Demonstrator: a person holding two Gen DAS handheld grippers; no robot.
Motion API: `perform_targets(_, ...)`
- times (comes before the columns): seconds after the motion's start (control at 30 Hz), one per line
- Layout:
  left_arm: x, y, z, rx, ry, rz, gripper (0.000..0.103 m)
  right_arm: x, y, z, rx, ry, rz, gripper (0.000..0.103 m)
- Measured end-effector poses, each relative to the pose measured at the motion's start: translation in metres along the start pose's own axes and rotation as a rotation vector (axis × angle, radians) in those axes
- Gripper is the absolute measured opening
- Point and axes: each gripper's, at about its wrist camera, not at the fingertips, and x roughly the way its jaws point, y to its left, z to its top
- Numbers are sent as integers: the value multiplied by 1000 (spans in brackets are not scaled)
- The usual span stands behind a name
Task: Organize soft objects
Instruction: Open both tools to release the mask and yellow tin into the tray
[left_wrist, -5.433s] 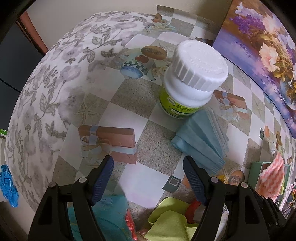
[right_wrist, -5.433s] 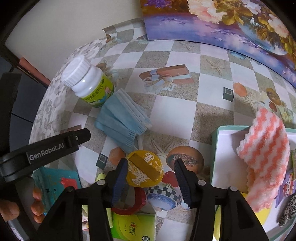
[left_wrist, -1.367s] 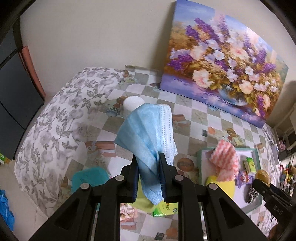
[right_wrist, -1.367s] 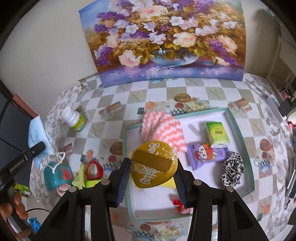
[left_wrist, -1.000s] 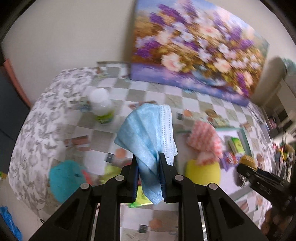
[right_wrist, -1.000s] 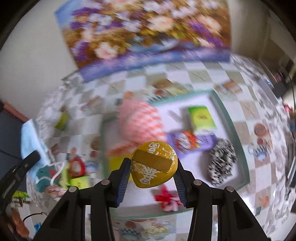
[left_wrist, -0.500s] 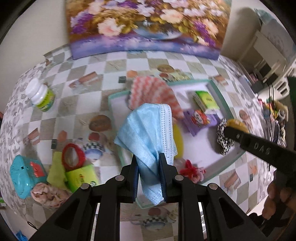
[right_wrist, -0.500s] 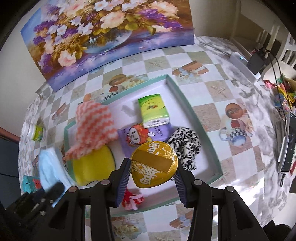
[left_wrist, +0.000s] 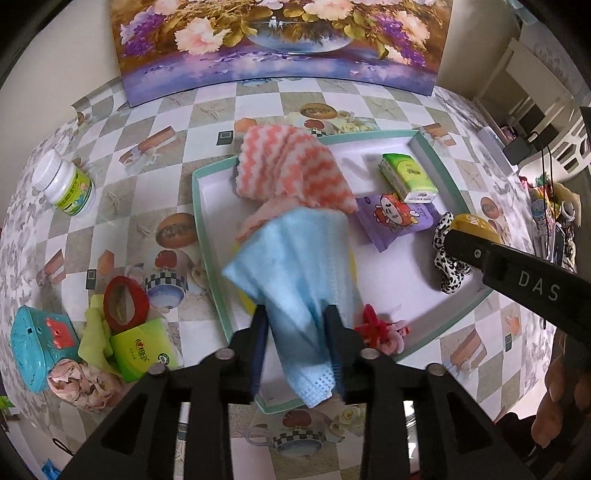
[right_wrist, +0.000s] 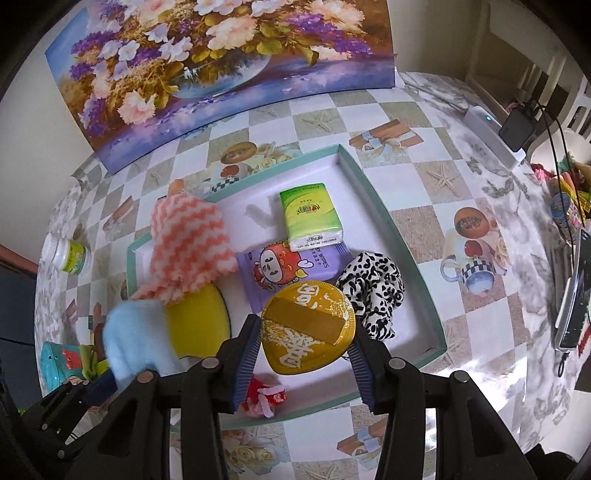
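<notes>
My left gripper (left_wrist: 295, 325) hangs over the front left of the teal-rimmed tray (left_wrist: 201, 229). Its jaws are opening, and the light blue face mask (left_wrist: 291, 258) sags, blurred, between them; the mask (right_wrist: 136, 339) also shows at the left of the right wrist view. My right gripper (right_wrist: 306, 339) is shut on a yellow round pad with white characters (right_wrist: 308, 325), held above the tray's front. In the tray lie an orange-and-white striped cloth (left_wrist: 291, 170), a yellow sponge (right_wrist: 195, 321), a green tissue pack (left_wrist: 408, 177), a purple packet (left_wrist: 399, 218), a leopard scrunchie (right_wrist: 373, 288) and a red hair tie (left_wrist: 376, 325).
Left of the tray stand a white bottle (left_wrist: 66, 184), a red tape ring (left_wrist: 125, 302), a green tissue pack (left_wrist: 142, 349), a teal box (left_wrist: 40, 350) and a pink cloth (left_wrist: 81, 380). A flower painting (left_wrist: 280, 37) leans at the back. A phone and cables (right_wrist: 569, 295) lie at the right.
My left gripper swung from the table's left side over to the tray and lowered; its jaws have now widened and the mask sags. The right gripper kept the yellow pad and settled over the tray.
</notes>
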Motion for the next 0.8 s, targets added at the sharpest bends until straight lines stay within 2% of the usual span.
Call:
perform_targets(0.1,-2,1,1,-5,-3,-3,37,-3,2,0,-8,-6,2,50)
perform_targets(0.23,-5,3,2,-17,-7,-7,57,-4,6,1,-21,-9,1,50)
perform_targets(0.37,-9,9,4,-34,-17,-10,60,-5,8,1,-28,-10,-11,55)
perform_targets(0.47,-10,16,5,-55,-24,2,68,-5,9,1,-30,-11,-25,60)
perform_targets(0.53,-10,22,6,-68,-31,19,68,-5,8,1,-28,-13,-31,62)
perform_targets(0.6,-11,30,7,-84,-40,50,71,-5,7,1,-24,-13,-34,69)
perform_targets(0.67,-11,38,8,-103,-47,79,86,-4,8,1,-24,-16,-38,77)
perform_targets(0.8,-6,62,11,-164,-48,122,88,-3,9,1,-39,-28,-55,101)
